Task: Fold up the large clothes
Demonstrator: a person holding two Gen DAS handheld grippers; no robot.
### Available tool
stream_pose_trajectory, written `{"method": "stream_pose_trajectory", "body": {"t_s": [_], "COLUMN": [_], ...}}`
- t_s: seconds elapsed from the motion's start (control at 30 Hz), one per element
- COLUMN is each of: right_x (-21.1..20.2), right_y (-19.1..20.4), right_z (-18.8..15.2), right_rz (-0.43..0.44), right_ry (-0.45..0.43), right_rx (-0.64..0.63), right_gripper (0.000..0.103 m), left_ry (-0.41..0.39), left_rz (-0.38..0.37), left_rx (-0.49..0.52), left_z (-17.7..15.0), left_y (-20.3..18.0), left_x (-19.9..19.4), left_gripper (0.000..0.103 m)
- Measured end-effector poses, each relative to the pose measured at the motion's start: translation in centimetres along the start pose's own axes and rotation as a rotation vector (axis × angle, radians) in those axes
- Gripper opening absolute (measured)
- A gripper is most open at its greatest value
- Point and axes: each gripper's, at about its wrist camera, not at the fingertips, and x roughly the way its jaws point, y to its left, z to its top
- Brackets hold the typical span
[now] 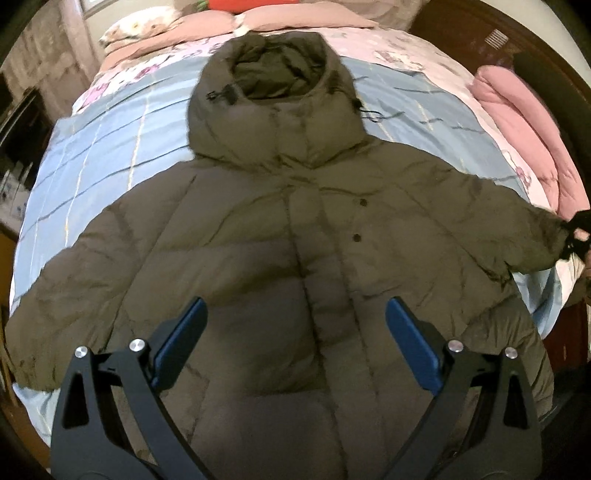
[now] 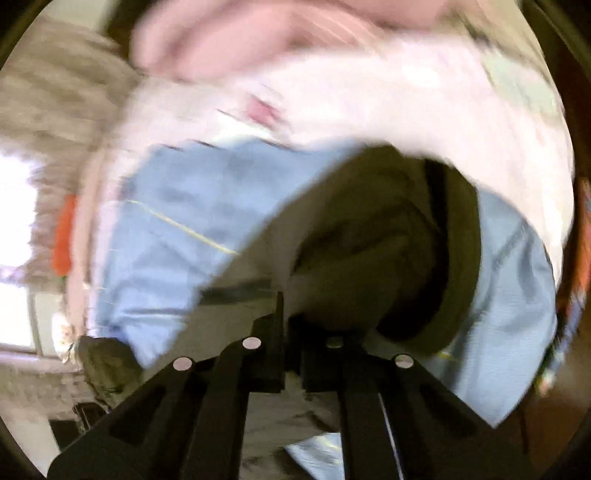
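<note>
An olive-green puffer jacket lies front-up, spread flat on the bed, hood at the top, sleeves outstretched.

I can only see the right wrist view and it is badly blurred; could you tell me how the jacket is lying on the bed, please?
Observer: The jacket lies spread front-up on the bed, hood towards the pillows.
Operator: Where is the left gripper?
Observer: It hovers over the jacket's lower front, jaws open, empty.
Operator: And the far side?
Observer: The other sleeve lies stretched out flat on the bed.
</note>
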Motion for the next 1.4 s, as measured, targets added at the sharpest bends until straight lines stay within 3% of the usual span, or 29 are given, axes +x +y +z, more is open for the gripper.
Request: {"method": "stream_pose_trajectory", "body": {"t_s": [0.07,0.1,0.17,0.23,0.3,0.43,0.47,0.5,0.57,0.6,0.67,0.8,0.87,1.0,1.1,1.13,1.17,1.23,1.4], "right_x": [-2.3,-3.1,-4.2,-4.7,-5.2,-4.3,-3.4,-2.3,-0.7,-0.2,0.0,-0.5,1.4,5.2,6.8,7.0,7.2,8.0,8.9], "right_y": [6.2,10.1,15.6,20.7,25.4,30.4,30.8,31.0,31.3,31.4,31.7,29.9,29.7,25.6,23.4,23.2,22.8,22.2,21.7], "right_z": [-1.5,-3.3,-7.0,-12.0,-18.2,-28.8,-31.4,-33.4,-35.8,-36.6,-36.0,-31.4,-28.4,-24.3,-22.1,-21.7,-21.5,-21.1,-20.4], "right_rz": [0.151,0.273,0.436,0.525,0.579,0.575,0.553,0.525,0.456,0.436,0.431,0.467,0.403,0.288,0.198,0.182,0.17,0.141,0.149], "right_ry": [-0.062,-0.069,-0.013,0.064,0.147,0.268,0.326,0.383,0.435,0.434,0.423,0.398,0.416,0.506,0.53,0.528,0.527,0.532,0.56], "right_rx": [-0.148,-0.249,-0.402,-0.566,-0.765,-1.07,-1.117,-1.152,-1.207,-1.236,-1.233,-1.041,-0.93,-0.723,-0.629,-0.619,-0.612,-0.599,-0.572], "right_gripper": [0.005,0.005,0.005,0.005,0.005,0.009,0.017,0.043,0.079,0.079,0.079,0.079,0.079,0.079,0.079,0.079,0.079,0.079,0.079], "left_ry": [-0.008,-0.018,-0.034,-0.052,-0.069,-0.073,-0.072,-0.068,-0.058,-0.054,-0.049,-0.041,-0.014,0.114,0.204,0.227,0.256,0.281,0.191], "left_rz": [0.007,0.013,0.024,0.061,0.115,0.202,0.22,0.253,0.282,0.293,0.311,0.289,0.23,0.032,-0.04,-0.057,-0.082,-0.085,-0.098], "left_rx": [-0.036,-0.062,-0.099,-0.137,-0.156,-0.23,-0.253,-0.283,-0.315,-0.333,-0.349,-0.33,-0.321,-0.252,-0.202,-0.191,-0.173,-0.145,-0.144], "left_z": [0.1,0.3,0.5,0.7,0.5,-0.3,-0.5,-0.8,-1.2,-1.4,-1.5,-0.7,-0.6,-0.3,-0.9,-1.1,-1.3,-1.6,0.8], "left_y": [1.0,1.7,2.8,4.2,5.2,8.9,9.8,11.2,12.8,13.7,14.6,14.9,14.2,10.0,6.8,6.0,4.9,3.8,2.7], "left_x": [-0.5,-0.8,-1.3,-1.8,-2.0,-2.2,-2.2,-2.1,-1.9,-1.7,-1.3,0.1,1.1,4.5,7.2,8.1,9.4,10.9,11.7], "left_gripper": [0.099,0.099,0.1,0.1,0.1,0.1,0.1,0.1,0.1,0.1,0.1,0.1,0.1,0.1,0.099,0.089,0.067,0.047,0.026]}}
